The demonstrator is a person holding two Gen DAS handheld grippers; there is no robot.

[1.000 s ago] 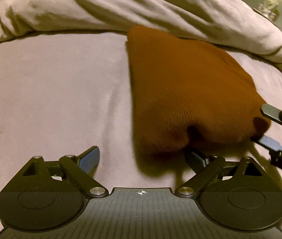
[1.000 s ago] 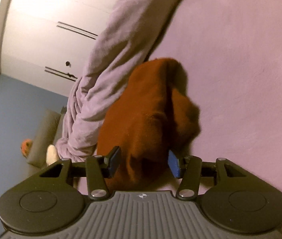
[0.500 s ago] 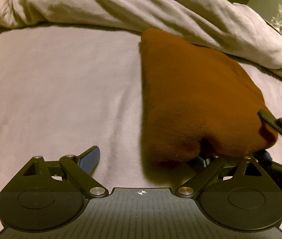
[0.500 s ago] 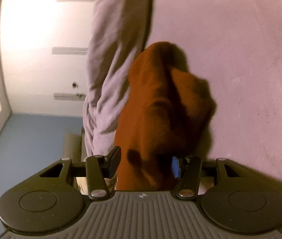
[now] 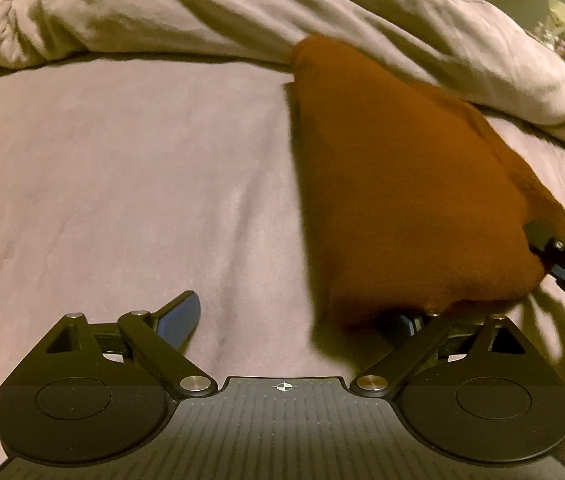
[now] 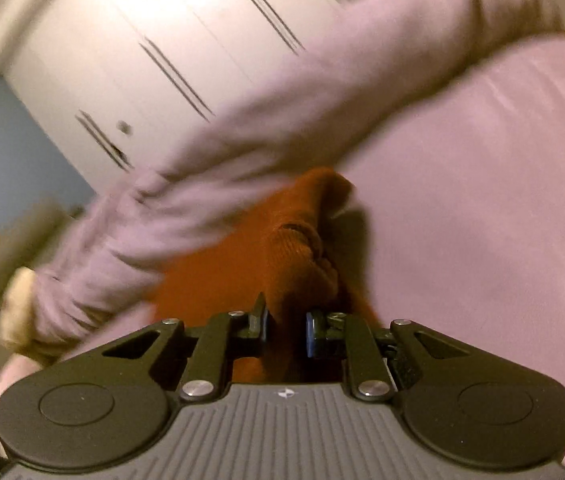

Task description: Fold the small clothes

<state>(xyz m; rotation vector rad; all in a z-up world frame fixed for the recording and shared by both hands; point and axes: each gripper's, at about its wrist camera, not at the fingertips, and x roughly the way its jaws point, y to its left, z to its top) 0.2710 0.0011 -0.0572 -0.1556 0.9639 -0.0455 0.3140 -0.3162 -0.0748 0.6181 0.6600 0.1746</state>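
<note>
Knitwear is the job: 1 rust-orange ribbed knit garment (image 5: 402,184), small and folded over on itself, lies on the pale lilac bed sheet (image 5: 122,184) in the right half of the left wrist view, its far tip tucked against the crumpled lilac duvet (image 5: 242,12) that runs across the top of the frame. In the right wrist view the same knit fills the centre, bunched into a thick roll just ahead of the fingers.

Right gripper (image 6: 286,330) has its jaws closing with a fold of the knit between them, and the blue pads look pressed into the cloth at the garment's near right corner; from the left wrist view it enters at the right edge. Left gripper (image 5: 298,320) stands wide apart: 1 finger (image 5: 180,316) rests clear over bare sheet at lower left, the other is hidden under the garment's near hem, so nothing is pinched.

By my judgement the fabric is light, soft and stretchy, not slippery and not fragile, but it will sag and bunch when lifted by 1 point. Best holds are the 2 near corners along the ribbed hem, taking both layers together so the fold lands square
</note>
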